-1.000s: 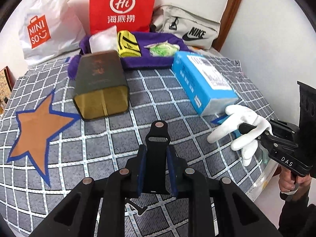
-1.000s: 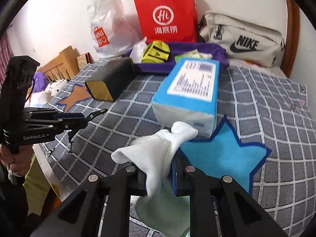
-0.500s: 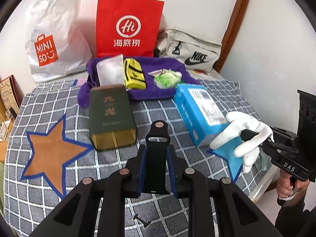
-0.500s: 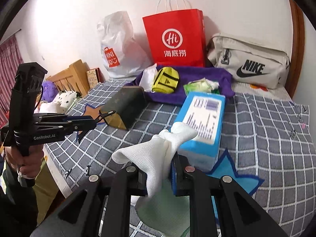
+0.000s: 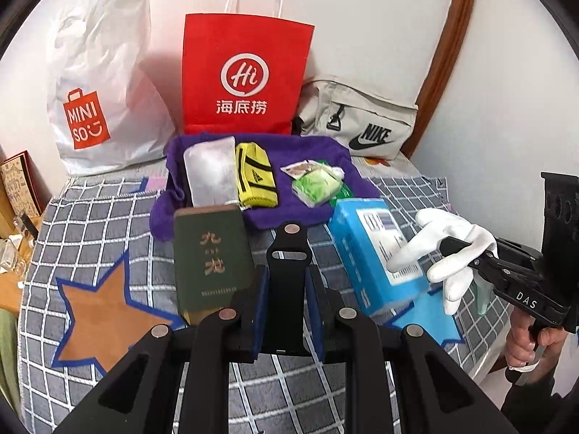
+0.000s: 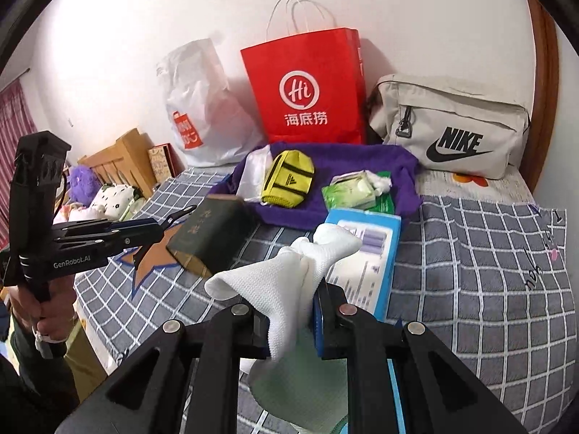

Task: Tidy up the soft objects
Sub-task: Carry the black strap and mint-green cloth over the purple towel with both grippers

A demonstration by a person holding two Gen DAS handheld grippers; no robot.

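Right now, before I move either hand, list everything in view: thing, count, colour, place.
white glove: 1, white, clamped in right gripper
black strap: 1, black, clamped in left gripper
purple towel: 1, purple, spread at the back
clear packet: 1, whitish, on the towel's left part
yellow pouch: 1, yellow-black, mid-towel
green packets: a few, green, on the towel's right part
green box: 1, dark green, in front of the towel
blue box: 1, blue, right of green box
red bag: 1, red, against the wall
white bag: 1, white, left of red bag
grey bag: 1, grey, right of red bag
checked cover: 1, grey-white, with stars
left gripper: shut on strap
right gripper: shut on glove
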